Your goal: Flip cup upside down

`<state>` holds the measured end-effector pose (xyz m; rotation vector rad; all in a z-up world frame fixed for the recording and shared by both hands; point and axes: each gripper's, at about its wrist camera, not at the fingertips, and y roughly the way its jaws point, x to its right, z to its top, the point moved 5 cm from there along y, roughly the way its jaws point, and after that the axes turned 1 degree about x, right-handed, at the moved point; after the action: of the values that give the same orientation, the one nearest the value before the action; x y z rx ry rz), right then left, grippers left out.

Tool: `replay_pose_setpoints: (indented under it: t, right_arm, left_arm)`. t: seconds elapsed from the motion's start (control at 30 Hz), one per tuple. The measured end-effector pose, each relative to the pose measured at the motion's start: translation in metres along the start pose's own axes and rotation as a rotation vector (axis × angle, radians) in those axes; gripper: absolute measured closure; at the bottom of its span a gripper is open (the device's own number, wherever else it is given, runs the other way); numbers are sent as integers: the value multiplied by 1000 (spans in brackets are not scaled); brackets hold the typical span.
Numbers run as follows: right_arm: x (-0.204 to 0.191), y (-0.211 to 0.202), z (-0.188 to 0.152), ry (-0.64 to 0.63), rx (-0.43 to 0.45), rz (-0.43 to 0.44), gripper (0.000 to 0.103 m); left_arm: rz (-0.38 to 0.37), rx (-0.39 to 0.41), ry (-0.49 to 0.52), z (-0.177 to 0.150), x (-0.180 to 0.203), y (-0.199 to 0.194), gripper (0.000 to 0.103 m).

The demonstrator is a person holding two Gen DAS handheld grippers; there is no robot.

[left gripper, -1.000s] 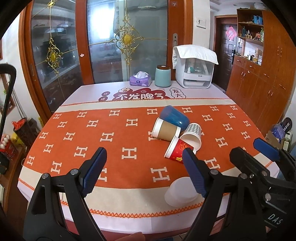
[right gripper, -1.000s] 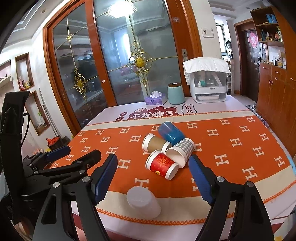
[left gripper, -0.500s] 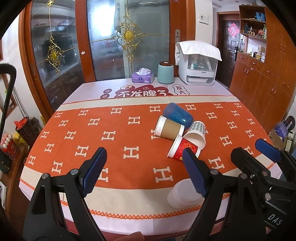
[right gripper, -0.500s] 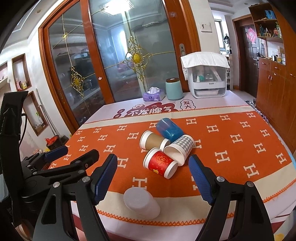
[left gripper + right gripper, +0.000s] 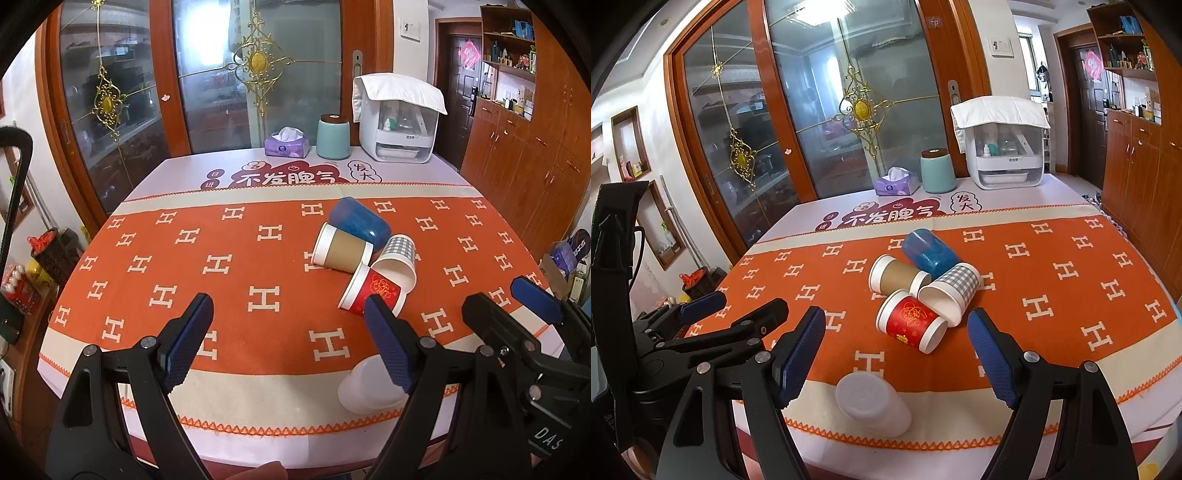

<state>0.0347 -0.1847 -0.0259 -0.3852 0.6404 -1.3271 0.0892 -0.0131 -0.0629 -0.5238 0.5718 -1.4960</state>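
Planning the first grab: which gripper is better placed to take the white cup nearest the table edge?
Right, probably. The white cup lies between the open right gripper fingers, just ahead. In the left wrist view it sits off to the right, partly behind the left gripper right finger.

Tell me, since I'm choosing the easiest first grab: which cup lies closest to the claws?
The white plastic cup, lying alone on the cream border by the near table edge. The red, checked, brown and blue cups cluster farther back.

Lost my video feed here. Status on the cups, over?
Left gripper and right gripper open, empty, short of the cups. White cup already upside down near the table edge. Red cup, brown cup, checked cup, blue cup on their sides, clustered touching.
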Motion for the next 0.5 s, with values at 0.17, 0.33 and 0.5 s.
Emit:
replay_pose_setpoints:
  t: [0.17,0.33,0.5]
  right_arm:
    - [0,1,0,0,0,0,22]
    - [-1,2,-1,1,-3,-1,22]
    - [0,5,-1,-1,-3,-2,22]
  left_arm:
    - [2,-4,0,-1,-2,2,21]
    - [-7,-23,-7,-1,-4,8,21]
    - [-13,-39,-11,-3,-5,12,21]
